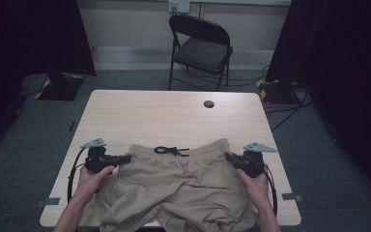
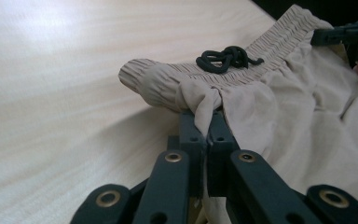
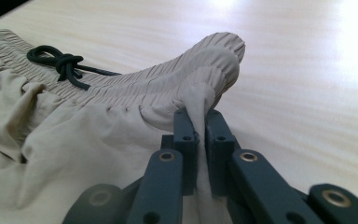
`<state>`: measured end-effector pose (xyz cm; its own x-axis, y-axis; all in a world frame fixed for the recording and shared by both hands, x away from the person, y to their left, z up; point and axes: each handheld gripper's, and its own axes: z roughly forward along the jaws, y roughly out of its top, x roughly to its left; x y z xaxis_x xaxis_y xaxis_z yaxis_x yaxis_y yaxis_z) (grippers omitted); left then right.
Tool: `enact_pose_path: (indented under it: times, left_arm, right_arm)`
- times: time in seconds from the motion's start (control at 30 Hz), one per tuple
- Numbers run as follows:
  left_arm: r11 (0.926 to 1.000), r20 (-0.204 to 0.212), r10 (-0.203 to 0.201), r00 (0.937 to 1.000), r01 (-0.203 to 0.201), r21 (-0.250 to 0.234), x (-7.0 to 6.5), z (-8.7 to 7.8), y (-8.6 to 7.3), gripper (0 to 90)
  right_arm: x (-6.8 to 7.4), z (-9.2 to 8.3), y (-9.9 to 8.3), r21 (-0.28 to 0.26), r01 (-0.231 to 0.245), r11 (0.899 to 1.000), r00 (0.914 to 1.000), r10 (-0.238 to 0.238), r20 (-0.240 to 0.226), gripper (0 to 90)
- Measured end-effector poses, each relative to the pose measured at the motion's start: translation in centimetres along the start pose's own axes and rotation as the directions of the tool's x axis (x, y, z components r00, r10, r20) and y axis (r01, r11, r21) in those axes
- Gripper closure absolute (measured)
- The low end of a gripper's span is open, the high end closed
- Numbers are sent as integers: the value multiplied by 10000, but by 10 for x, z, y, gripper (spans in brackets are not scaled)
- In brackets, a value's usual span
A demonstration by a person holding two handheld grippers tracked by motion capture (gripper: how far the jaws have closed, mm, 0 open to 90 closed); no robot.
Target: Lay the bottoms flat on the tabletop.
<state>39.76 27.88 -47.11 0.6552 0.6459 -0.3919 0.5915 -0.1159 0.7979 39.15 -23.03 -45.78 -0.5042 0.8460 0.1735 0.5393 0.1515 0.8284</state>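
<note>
1. The tan shorts [image 1: 174, 188] are spread on the near half of the table [image 1: 140, 116], with the waistband toward the far side.
2. A pinch of cloth by the waistband is squeezed tight in the left gripper [image 2: 207, 122] and in the right gripper [image 3: 196, 122].
3. Only a little cloth is held, so it may slip out if pulled hard.
4. The black drawstring [image 1: 171, 151] could be snagged.
5. The near legs, which hang over the edge, could drag the shorts off.

Beyond the shorts [image 1: 174, 183], the table [image 1: 145, 116] lies open apart from a small grommet [image 1: 208, 104].
</note>
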Motion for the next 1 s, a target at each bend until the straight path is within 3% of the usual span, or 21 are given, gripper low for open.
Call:
enact_pose_path:
  times: [0.23, 0.37, 0.67, 1.0]
  left_arm:
    - [9948, -9, 316, 9995, -315, -966, -10, -17, 17, 885]
    - [9902, -127, 572, 9983, -584, -1273, -15, -25, 32, 885]
    - [9687, -440, 1271, 9909, -1335, -2094, -26, -51, 79, 886]
    - [9475, -722, 1545, 9854, -1685, -2718, -27, -69, 121, 886]
  right_arm:
    - [8, -11, 19, -610, 193, 9980, 9997, -200, -106, 859]
    - [12, -19, 34, -936, 385, 9949, 9992, -393, -65, 859]
    - [21, -42, 85, -2151, 870, 9727, 9960, -897, -27, 860]
    - [26, -44, 135, -2764, 1140, 9542, 9930, -1179, 25, 859]
